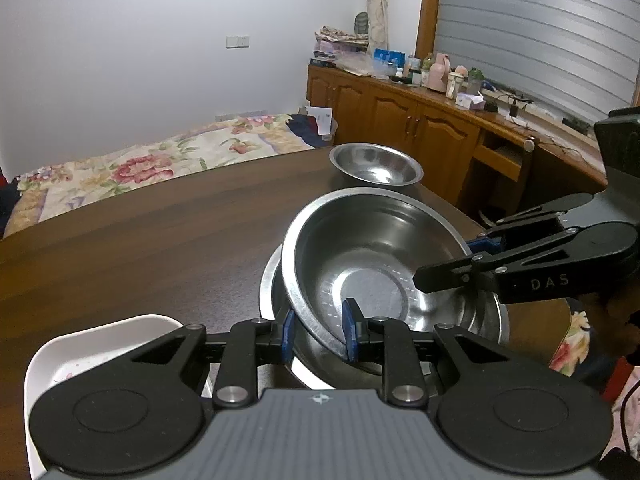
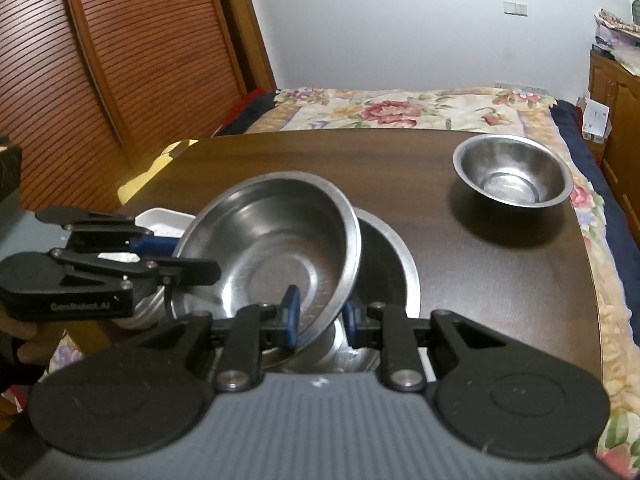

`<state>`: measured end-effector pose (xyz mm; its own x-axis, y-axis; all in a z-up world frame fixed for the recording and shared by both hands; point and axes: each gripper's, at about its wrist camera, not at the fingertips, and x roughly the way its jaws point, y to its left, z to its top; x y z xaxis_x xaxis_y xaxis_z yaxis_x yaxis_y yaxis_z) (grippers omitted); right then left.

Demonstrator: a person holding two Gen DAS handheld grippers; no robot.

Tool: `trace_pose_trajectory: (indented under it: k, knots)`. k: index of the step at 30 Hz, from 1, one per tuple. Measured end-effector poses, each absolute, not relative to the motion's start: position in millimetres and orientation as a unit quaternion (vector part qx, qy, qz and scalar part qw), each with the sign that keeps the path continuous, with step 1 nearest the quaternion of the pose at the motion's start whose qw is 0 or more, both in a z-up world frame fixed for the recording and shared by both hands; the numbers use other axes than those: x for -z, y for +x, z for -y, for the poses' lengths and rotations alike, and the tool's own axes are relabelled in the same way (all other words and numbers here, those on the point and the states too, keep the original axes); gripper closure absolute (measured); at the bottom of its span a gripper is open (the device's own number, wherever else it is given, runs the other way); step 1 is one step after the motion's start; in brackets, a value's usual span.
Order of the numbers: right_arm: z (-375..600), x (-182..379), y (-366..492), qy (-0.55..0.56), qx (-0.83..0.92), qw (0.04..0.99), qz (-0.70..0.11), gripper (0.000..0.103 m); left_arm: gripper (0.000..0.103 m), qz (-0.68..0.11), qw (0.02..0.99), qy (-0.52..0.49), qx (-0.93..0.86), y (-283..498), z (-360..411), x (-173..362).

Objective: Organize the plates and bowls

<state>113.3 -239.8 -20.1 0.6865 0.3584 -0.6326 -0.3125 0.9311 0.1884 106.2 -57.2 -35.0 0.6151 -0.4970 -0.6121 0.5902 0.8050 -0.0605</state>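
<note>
Left wrist: bowl point(image 1: 372, 256) between hand-held gripper point(image 1: 319, 334) pads.

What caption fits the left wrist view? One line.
Both grippers, left and right, clamp a steel bowl tilted over a larger bowl.

1. Left gripper point(image 1: 318, 334): black linkage arms, silver pivot screws, blue pads point(image 1: 351, 334) on the fingertips.
2. Its body is grey and ribbed, with a round black disc at 7 o'clock and another at 5 o'clock.
3. Right gripper point(image 2: 320, 316): same black, grey and blue build.
4. White lettering "DAS" on the right gripper's side; "GenRobot.AI" on the left gripper's.
</note>
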Motion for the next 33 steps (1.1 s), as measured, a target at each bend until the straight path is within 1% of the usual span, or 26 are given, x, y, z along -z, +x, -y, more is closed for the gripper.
trace_pose_trajectory:
  k: [8, 12, 19, 20, 33]
  knots:
    - [237.1, 26.4, 113.6, 0.021, -0.163, 0.925, -0.342, 0.081, 0.078, -0.316, 0.898, 0.101, 0.289, 108.1, 65.7, 43.2]
    - [237.7, 32.6, 114.8, 0.012, -0.156, 0.925, -0.346, 0.086, 0.079, -0.314, 0.899, 0.112, 0.283, 108.5, 67.2, 47.5]
    - [235.6, 33.2, 114.0, -0.006, -0.157, 0.927, -0.342, 0.089, 0.079, -0.316, 0.9, 0.115, 0.279, 112.4, 66.0, 50.1]
    - [235.0, 33.2, 114.3, -0.01, -0.156, 0.926, -0.342, 0.091, 0.079, -0.317, 0.899, 0.114, 0.279, 112.8, 65.8, 50.9]
    - [224.9, 32.0, 110.8, -0.052, -0.15, 0.931, -0.33, 0.09, 0.079, -0.314, 0.902, 0.108, 0.277, 113.2, 65.2, 51.4]
